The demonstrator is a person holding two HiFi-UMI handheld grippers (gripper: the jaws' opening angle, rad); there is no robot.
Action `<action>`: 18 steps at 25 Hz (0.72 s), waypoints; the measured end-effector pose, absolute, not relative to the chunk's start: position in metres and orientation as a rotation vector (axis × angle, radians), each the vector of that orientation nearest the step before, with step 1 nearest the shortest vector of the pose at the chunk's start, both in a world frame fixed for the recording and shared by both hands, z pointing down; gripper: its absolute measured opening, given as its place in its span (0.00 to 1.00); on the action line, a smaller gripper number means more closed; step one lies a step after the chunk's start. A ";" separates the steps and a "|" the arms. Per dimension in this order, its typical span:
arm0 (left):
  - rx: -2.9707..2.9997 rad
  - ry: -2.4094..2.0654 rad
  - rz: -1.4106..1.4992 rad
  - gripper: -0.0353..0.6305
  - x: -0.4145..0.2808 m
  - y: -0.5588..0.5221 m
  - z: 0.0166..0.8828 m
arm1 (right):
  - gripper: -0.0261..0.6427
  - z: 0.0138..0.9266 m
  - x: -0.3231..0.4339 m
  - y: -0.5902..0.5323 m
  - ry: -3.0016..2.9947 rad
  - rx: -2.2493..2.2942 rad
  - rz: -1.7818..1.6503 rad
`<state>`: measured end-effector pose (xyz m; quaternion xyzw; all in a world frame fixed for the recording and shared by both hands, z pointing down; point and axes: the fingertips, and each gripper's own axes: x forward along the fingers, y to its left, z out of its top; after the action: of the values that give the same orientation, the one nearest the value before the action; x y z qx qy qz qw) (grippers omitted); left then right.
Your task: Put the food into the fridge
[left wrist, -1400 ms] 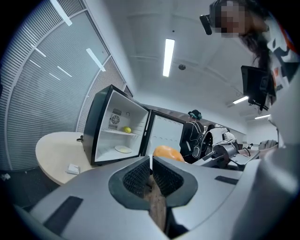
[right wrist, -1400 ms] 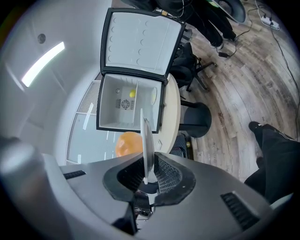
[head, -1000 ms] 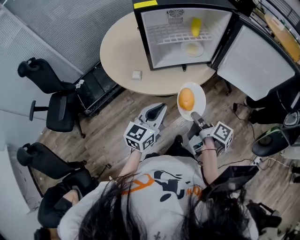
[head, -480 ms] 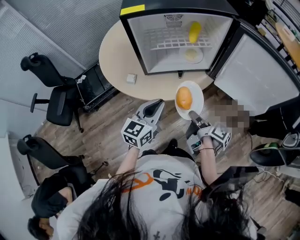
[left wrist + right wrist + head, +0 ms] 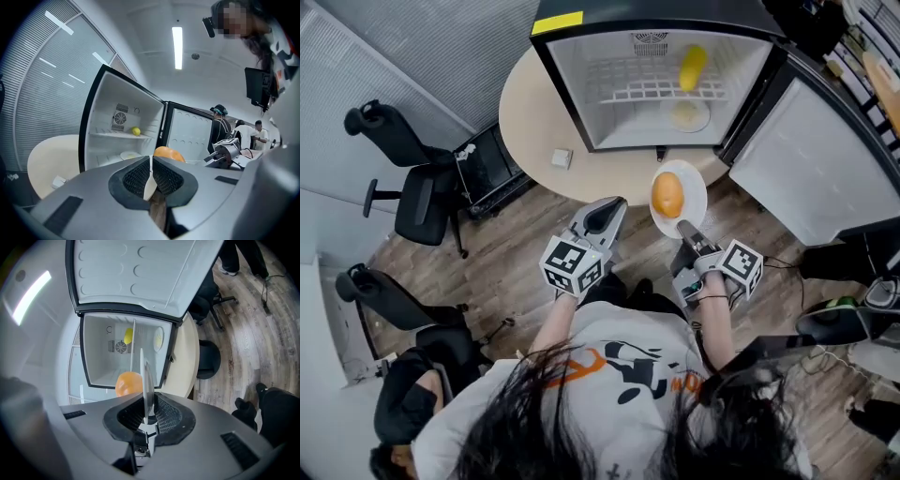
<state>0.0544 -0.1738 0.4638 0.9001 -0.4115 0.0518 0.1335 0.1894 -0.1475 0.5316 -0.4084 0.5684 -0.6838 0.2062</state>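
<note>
Orange [image 5: 667, 195]: on white plate [image 5: 695, 187], just before the open fridge [image 5: 581, 103]; we judge it held level against rolling.
Right gripper [image 5: 682, 228]: fingers [image 5: 165, 417] pinched on plate rim, pointing fridgeward.
Left gripper [image 5: 602, 217]: fingers closed, empty, beside the plate.

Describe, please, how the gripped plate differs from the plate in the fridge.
The gripped plate carries an orange; the fridge plate holds something pale yellow. The gripped plate is clamped by its rim in the right gripper; the fridge plate lies beneath the wire shelf. Both are white.
</note>
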 end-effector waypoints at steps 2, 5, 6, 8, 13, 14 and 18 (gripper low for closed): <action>2.609 -1.199 0.152 0.07 0.053 -0.178 0.463 | 0.11 0.532 0.190 -0.153 1.588 -1.148 -1.910; 2.616 -1.197 0.162 0.07 0.050 -0.187 0.464 | 0.11 0.531 0.188 -0.165 1.594 -1.153 -1.909; 2.620 -1.193 0.167 0.07 0.049 -0.190 0.465 | 0.11 0.530 0.186 -0.170 1.596 -1.152 -1.906; 2.630 -1.178 0.175 0.07 0.047 -0.198 0.467 | 0.11 0.528 0.183 -0.181 1.599 -1.150 -1.896; 2.653 -1.151 0.178 0.07 0.038 -0.225 0.464 | 0.11 0.518 0.171 -0.215 1.607 -1.154 -1.864; 2.660 -1.145 0.177 0.07 0.036 -0.232 0.463 | 0.11 0.514 0.167 -0.221 1.608 -1.148 -1.859; 2.686 -1.113 0.172 0.07 0.030 -0.258 0.458 | 0.11 0.501 0.155 -0.248 1.614 -1.137 -1.838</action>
<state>0.0300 -0.2579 0.4581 0.9162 -0.3796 0.0587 0.1142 0.1548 -0.2477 0.5013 -0.4111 0.5835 -0.6648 0.2203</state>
